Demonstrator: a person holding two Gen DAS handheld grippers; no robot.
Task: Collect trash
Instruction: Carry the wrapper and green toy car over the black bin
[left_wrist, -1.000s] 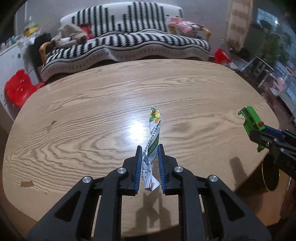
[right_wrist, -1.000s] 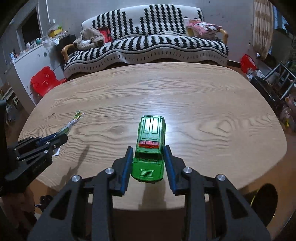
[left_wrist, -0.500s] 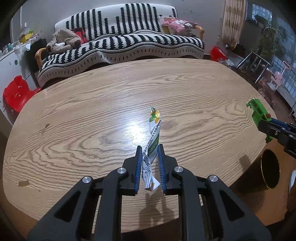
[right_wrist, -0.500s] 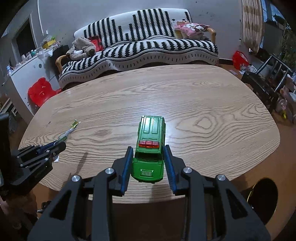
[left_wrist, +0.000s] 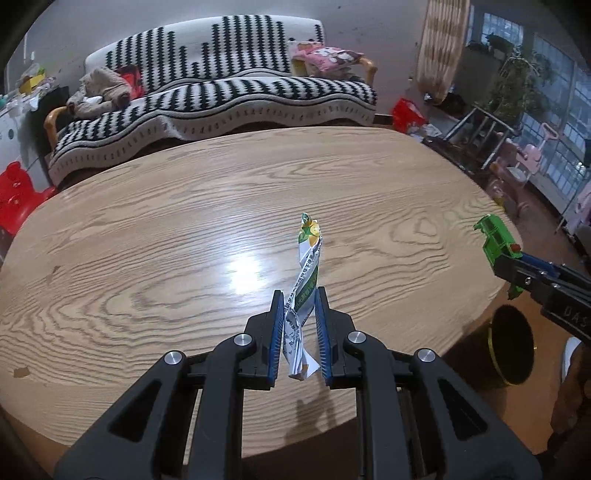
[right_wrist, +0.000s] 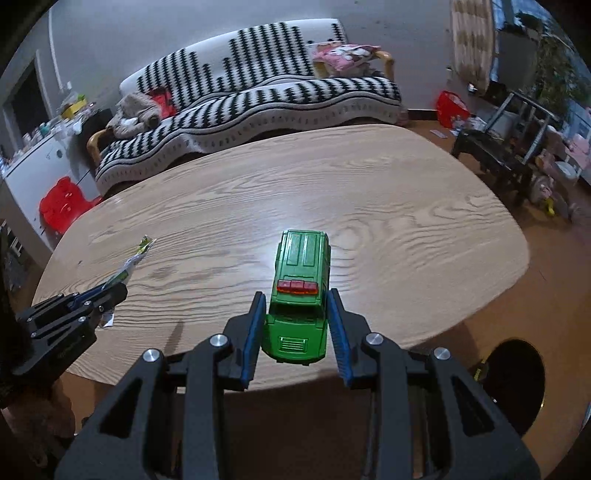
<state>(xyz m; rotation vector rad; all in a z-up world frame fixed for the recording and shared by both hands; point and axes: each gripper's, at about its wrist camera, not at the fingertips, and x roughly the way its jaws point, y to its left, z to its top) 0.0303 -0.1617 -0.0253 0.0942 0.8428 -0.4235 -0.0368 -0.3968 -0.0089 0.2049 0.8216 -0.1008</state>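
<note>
Left gripper (left_wrist: 298, 325) is clamped on a twisted snack wrapper (left_wrist: 306, 280). The blue pads pinch its lower part; the green-and-yellow printed end sticks out forward past the fingertips, and a white crumpled tail hangs below between the fingers. Wrapper is held in the air above the near part of the wooden table (left_wrist: 166, 229), not touching it; its shadow falls on the tabletop just below the claw.

Right gripper (right_wrist: 297, 325) is clamped on a green toy car (right_wrist: 301, 291). The pads press both flanks, the roof faces up and the far end extends forward beyond the fingertips. Car is off the surface, over the table's near edge.

From the right wrist view the left gripper (right_wrist: 110, 295) sits at far left with the wrapper (right_wrist: 133, 260) poking forward. From the left wrist view the right gripper (left_wrist: 517, 269) sits at far right, near the table's right edge.

A dark round bin (left_wrist: 511, 347) stands on the floor just off the table's right near corner, below the right gripper. Striped sofa (left_wrist: 221, 88) lies beyond the table.
</note>
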